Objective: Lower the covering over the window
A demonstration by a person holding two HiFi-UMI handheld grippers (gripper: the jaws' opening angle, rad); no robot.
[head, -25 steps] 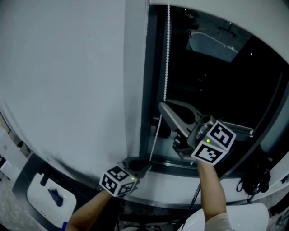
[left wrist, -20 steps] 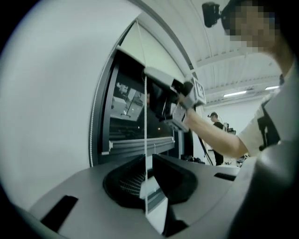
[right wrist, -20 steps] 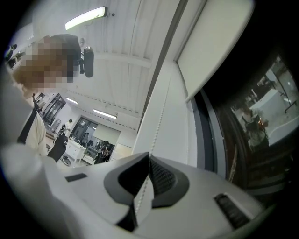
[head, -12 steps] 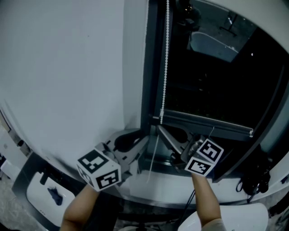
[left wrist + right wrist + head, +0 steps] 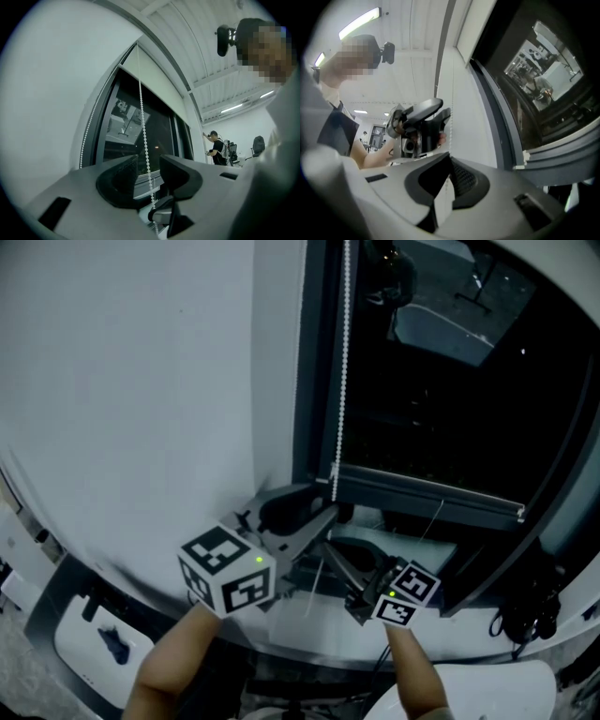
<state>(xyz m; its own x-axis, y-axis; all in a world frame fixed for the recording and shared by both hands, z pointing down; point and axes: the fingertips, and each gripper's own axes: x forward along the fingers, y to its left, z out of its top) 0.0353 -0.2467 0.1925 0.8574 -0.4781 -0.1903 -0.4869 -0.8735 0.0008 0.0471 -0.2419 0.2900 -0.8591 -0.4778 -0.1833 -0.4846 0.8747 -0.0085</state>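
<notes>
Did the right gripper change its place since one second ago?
Yes. The right gripper went down along the window frame, from above the grey rail to below it, shut on the bead chain.

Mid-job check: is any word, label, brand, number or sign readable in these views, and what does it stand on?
No readable text in any view.
Cubes on the left gripper and right gripper: black-and-white square markers only, no letters or digits.
Window: reflections show bright shapes, too blurred to read.
Blue mark on the white thing at the head view's lower left: too small to read.
</notes>
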